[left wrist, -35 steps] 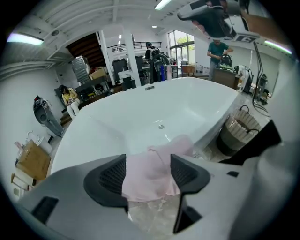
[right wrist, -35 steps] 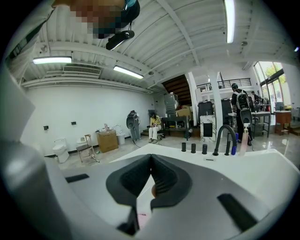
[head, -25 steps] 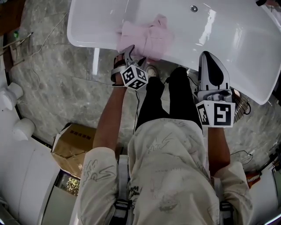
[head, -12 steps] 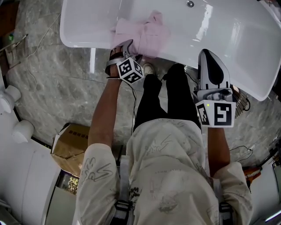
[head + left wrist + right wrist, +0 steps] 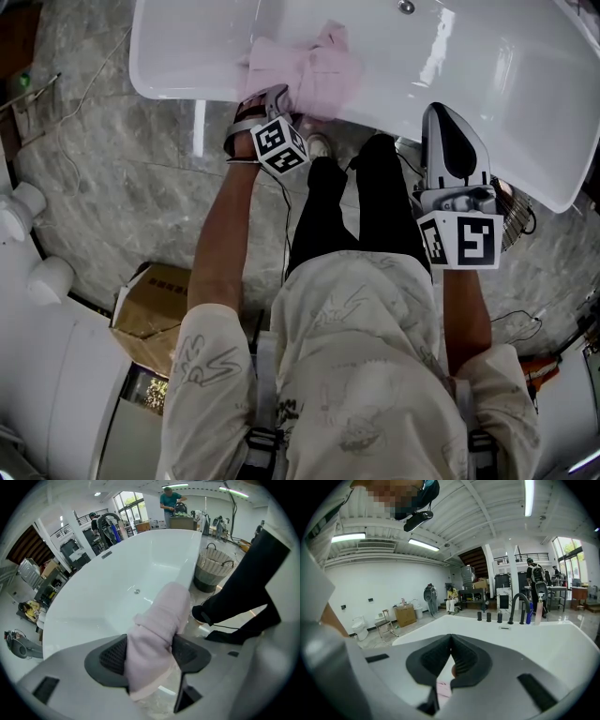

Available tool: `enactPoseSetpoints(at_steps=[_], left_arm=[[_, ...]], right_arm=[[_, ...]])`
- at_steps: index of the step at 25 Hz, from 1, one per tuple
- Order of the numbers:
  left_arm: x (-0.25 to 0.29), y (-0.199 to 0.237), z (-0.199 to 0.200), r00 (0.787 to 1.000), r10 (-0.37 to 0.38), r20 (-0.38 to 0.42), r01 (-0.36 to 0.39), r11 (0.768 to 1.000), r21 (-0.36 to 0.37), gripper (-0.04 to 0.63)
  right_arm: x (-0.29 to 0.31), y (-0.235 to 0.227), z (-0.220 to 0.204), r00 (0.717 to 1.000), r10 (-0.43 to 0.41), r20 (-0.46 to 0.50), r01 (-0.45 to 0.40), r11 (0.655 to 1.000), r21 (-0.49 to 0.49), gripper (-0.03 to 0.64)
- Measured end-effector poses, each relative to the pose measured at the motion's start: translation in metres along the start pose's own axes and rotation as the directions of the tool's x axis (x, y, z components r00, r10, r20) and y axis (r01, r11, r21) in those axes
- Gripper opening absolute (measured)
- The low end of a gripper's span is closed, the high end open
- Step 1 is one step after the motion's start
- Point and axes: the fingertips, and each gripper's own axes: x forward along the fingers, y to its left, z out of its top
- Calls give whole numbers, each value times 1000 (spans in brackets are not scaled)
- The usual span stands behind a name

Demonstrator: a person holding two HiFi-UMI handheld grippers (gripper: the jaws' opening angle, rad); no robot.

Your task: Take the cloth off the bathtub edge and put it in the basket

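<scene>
A pink cloth (image 5: pixel 314 70) lies draped over the near rim of the white bathtub (image 5: pixel 487 84). My left gripper (image 5: pixel 279 101) points steeply down at the cloth's near edge. In the left gripper view a fold of the cloth (image 5: pixel 157 634) fills the gap of the left gripper (image 5: pixel 149 653); the jaws have just been closing and both pads touch the fabric. The wicker basket (image 5: pixel 213 566) stands on the floor beside the tub, and part of it shows as the basket (image 5: pixel 514 225) in the head view. My right gripper (image 5: pixel 442 122) hangs over the tub rim, shut and empty, its tips meeting in the right gripper (image 5: pixel 451 638) view.
The person's black-clad legs and a shoe (image 5: pixel 323 148) stand against the tub. A cardboard box (image 5: pixel 155 305) sits on the marble floor at the left, with white toilets (image 5: pixel 23 202) further left. A black faucet (image 5: pixel 518 604) rises at the tub's far end.
The left gripper has moved up onto the cloth's near edge and rolled a little. The right gripper has kept still.
</scene>
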Motion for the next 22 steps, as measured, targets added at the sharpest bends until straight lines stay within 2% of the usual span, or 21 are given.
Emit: enactPoseSetpoints(at_steps=[6, 10, 12, 13, 15, 20, 22], left_arm=[[-8, -1, -1, 1000, -1, -16, 2, 999, 48, 253], [-16, 0, 0, 1000, 2, -22, -1, 998, 56, 236], [-23, -1, 0, 1000, 5, -10, -4, 999, 43, 205], [-27, -2, 0, 1000, 4, 1, -4, 1000, 26, 179], [-33, -3, -1, 1000, 7, 20, -7, 999, -36, 84], [-35, -2, -4, 999, 49, 18, -46, 989, -138, 69], [-39, 0, -3, 998, 47, 38, -37, 975, -221, 62]], right_arm=[[-4, 5, 4, 1000, -5, 14, 5, 1000, 5, -11], [-6, 7, 8, 1000, -10, 20, 10, 1000, 11, -12], [-6, 6, 9, 1000, -12, 24, 11, 1000, 15, -11], [-6, 6, 10, 1000, -12, 26, 12, 1000, 16, -11], [-6, 7, 10, 999, -11, 30, 11, 1000, 17, -11], [-4, 14, 18, 999, -1, 43, 1, 1000, 5, -12], [-6, 16, 21, 999, -2, 47, 3, 1000, -3, -11]])
